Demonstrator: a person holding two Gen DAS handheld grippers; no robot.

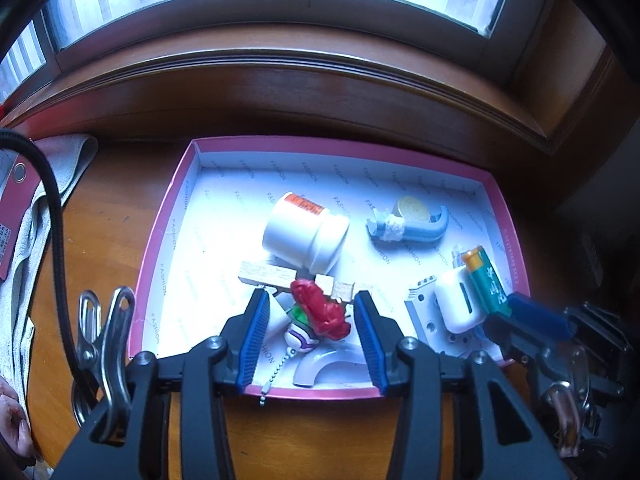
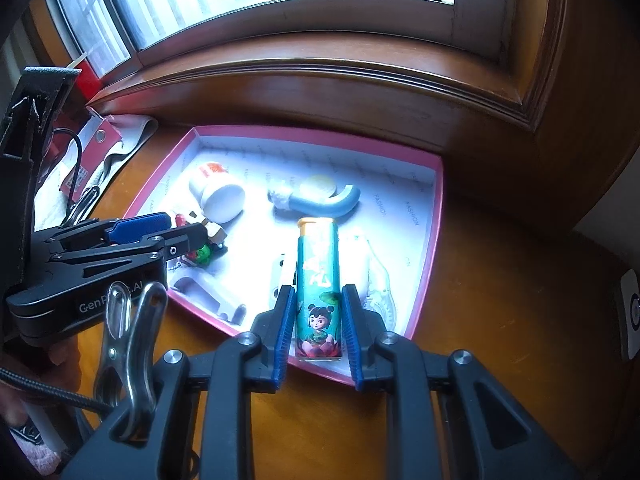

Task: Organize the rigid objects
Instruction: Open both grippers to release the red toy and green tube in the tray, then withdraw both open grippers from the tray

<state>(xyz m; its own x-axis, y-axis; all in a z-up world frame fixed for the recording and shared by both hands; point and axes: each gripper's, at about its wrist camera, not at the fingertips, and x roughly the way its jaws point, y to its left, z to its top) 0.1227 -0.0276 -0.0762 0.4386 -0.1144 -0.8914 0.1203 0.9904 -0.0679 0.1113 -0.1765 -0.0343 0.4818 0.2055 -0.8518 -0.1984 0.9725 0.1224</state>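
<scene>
A pink-rimmed box on the wooden table holds a white jar, a blue tape dispenser, wooden blocks, a white case and a red-topped toy. My left gripper is open, its pads on either side of the red toy without touching it. My right gripper is shut on a teal cartoon-printed lighter with an orange top, held over the box's near right part; it also shows in the left wrist view.
A grey cloth and a red tag lie left of the box. A dark wooden window sill runs behind it. A white wall switch is at the far right. A curved white piece lies by the box's near rim.
</scene>
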